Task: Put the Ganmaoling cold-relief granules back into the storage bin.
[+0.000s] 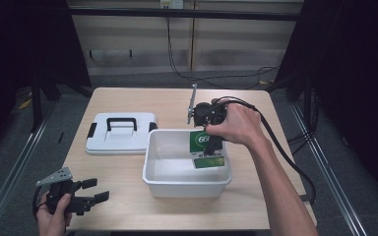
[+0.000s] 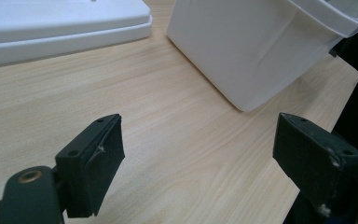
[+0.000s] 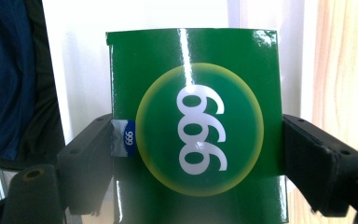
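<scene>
The right gripper point(image 1: 211, 129) hangs over the far rim of the white bin point(image 1: 153, 162), its jaws clamped on a glossy green box point(image 1: 200, 141) marked 999 in a yellow-ringed circle. In the right gripper view that green box point(image 3: 196, 126) sits squarely between the two black jaws, one pressed to each side edge, with a small blue label at its left edge. The box is upright, dipping into the bin's far right part, and a second flat green pack point(image 1: 208, 162) lies on the bin floor just below it; whether the two touch I cannot tell.

Down at the near left corner, the left gripper point(image 1: 96, 190) rests low over the wooden table point(image 1: 128, 172), jaws spread wide with nothing between them. Its own view shows bare tabletop point(image 2: 168, 140) between the pads, the bin's white wall point(image 2: 247, 51) ahead to the right, and the edge of the white lid point(image 2: 65, 28) ahead to the left.

That lid point(image 1: 120, 132), with its black handle and side clips, lies flat on the table just left of the bin, very close to it. A black cable loops from the right gripper along the forearm. Nothing lies between the held box and the open bin.
</scene>
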Available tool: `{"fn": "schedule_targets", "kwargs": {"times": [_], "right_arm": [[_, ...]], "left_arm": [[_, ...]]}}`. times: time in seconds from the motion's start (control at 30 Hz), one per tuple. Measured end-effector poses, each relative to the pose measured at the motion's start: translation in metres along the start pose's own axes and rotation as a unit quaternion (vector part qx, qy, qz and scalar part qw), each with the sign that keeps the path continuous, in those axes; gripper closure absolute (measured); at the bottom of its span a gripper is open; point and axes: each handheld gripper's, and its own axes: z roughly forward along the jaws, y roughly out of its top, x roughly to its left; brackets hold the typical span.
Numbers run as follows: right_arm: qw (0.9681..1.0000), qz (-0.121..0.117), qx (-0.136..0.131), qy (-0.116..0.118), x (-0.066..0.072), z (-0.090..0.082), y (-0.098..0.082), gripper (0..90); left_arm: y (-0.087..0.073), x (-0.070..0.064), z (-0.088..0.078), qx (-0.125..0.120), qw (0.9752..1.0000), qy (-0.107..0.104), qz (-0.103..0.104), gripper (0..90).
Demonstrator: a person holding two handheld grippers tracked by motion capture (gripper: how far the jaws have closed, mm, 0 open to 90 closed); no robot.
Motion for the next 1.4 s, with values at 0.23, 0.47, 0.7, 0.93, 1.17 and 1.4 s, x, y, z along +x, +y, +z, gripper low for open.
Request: {"fn": "schedule_targets", "kwargs": {"times": [0.23, 0.47, 0.7, 0.93, 1.17, 1.4], "right_arm": [[0.9999, 0.011, 0.003, 0.010, -0.004, 0.014, -0.006, 16.2], [0.9998, 0.011, -0.005, 0.017, -0.006, 0.026, -0.012, 16.1], [0.9998, 0.009, 0.001, 0.020, -0.007, 0.036, -0.014, 16.2], [0.9998, 0.007, 0.004, 0.018, -0.007, 0.043, -0.014, 16.0], [0.9997, 0.000, 0.013, 0.018, -0.008, 0.053, -0.016, 16.0], [0.9996, -0.003, 0.018, 0.020, -0.008, 0.062, -0.017, 16.0]], "left_arm": [[0.000, 0.000, 0.001, 0.000, 1.0000, 0.000, -0.001, 16.3], [0.000, 0.000, 0.001, 0.000, 1.0000, 0.001, -0.002, 16.3], [0.000, 0.000, 0.000, 0.000, 1.0000, 0.002, 0.001, 16.3], [0.000, 0.000, 0.000, -0.001, 1.0000, 0.002, 0.000, 16.3], [0.000, 0.000, 0.000, -0.001, 1.0000, 0.002, -0.002, 16.3], [0.000, 0.000, 0.000, -0.001, 1.0000, 0.001, -0.002, 16.3]]}}
